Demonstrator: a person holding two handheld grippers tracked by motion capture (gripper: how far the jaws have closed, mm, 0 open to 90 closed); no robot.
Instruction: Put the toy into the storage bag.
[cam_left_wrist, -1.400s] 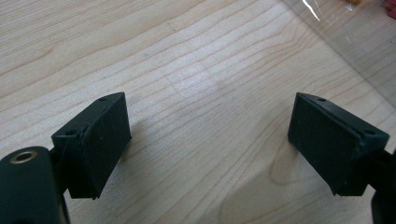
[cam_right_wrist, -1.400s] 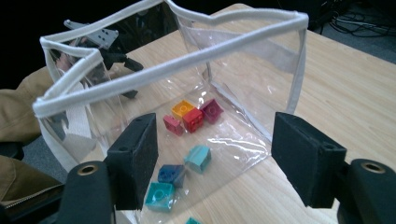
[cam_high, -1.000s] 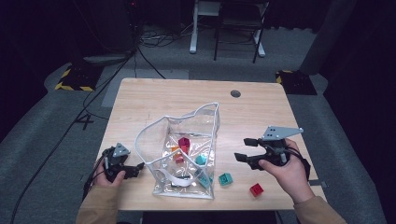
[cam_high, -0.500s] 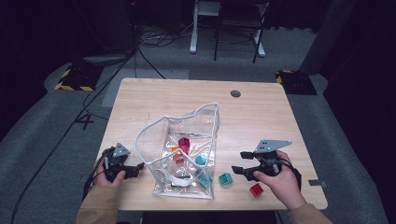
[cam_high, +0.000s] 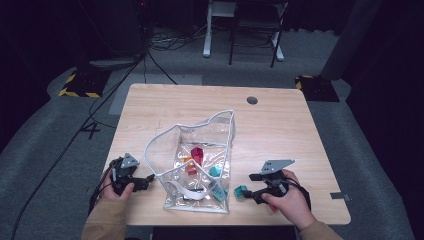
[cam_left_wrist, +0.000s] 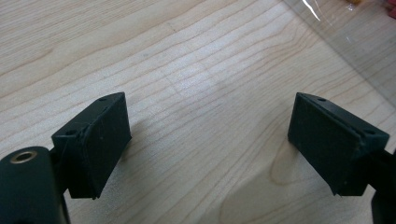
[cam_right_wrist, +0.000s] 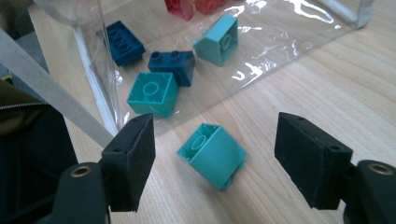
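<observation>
— One teal brick (cam_right_wrist: 212, 154) is lying loose on the wooden table (cam_high: 280, 125), tipped onto an edge with its hollow underside facing up and to the left, just right of the clear bag (cam_high: 220, 127).

— Where is the right gripper (cam_right_wrist: 215, 161) sitting?

— Near the table's near edge, low over that brick. Its jaws are spread wide and have just been opening further; the brick is lying between them, and neither pad is touching it. The right hand (cam_high: 290, 202) is wrapping the grip from behind, with the grey plate riding on top.

— And the other one?

— The left gripper (cam_high: 142, 181) is resting near the bag's left side, held in the left hand (cam_high: 116, 189). Its jaws are standing wide apart over bare wood, pinching nothing.

— What is the bag holding?

— It is standing open, its white rim gaping. Inside, a teal brick (cam_right_wrist: 152, 93), two dark blue bricks (cam_right_wrist: 123, 42) and a lighter teal one (cam_right_wrist: 219, 43) are lying near the right gripper, with red and orange pieces (cam_high: 195, 156) farther in.
</observation>
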